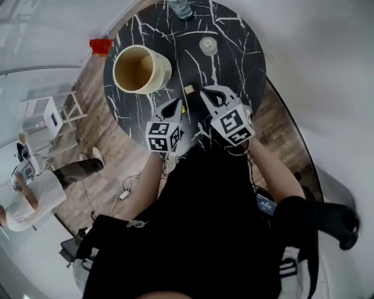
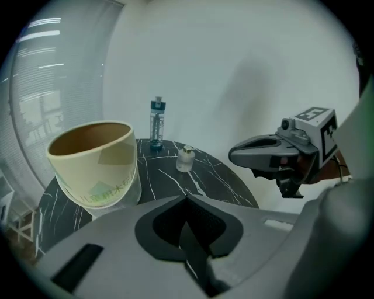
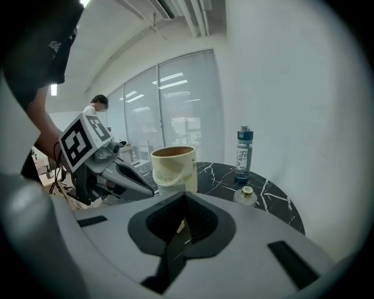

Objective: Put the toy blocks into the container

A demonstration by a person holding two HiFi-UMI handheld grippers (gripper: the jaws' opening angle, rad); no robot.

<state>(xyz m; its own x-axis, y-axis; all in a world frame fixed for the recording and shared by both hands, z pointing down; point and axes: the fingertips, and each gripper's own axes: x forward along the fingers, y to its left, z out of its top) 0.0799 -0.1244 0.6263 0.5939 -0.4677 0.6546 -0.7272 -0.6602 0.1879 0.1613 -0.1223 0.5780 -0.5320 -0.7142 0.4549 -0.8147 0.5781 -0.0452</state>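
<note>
— Well, what is to be put away, and where is it lying?

— Two pieces are seen on the near half of the table [image 1: 234, 64]: a tan block [image 1: 189, 89] and a yellow block [image 1: 183, 108], close to each other. The container [image 1: 142, 69], a cream cup with its mouth open upward, is placed on the same table to the left of them, apart from both.

— And how are the surface and the room described?

— The table is round and black, with white veins like marble. A water bottle [image 1: 181, 8] is stood at the far edge, and a small glass bottle [image 1: 208, 45] nearer the middle. A wooden floor [image 1: 111, 146] is seen below, a white wall [image 2: 234, 70] behind, and a window with blinds [image 3: 175, 99] at the side. A person [image 1: 29, 195] is seen near a white shelf [image 1: 47, 114].

— How are the tongs held?

— The left gripper [image 2: 186, 198] is clenched, tip against tip, with nothing gripped. The yellow block is just beside its tip. The right gripper [image 3: 184, 195] is closed in the same way, and the tan block is lying just to the left of its tip. A pale patch is seen through the hollow behind its tips, but what it is cannot be told. Both grippers are held side by side over the near part of the table.
</note>
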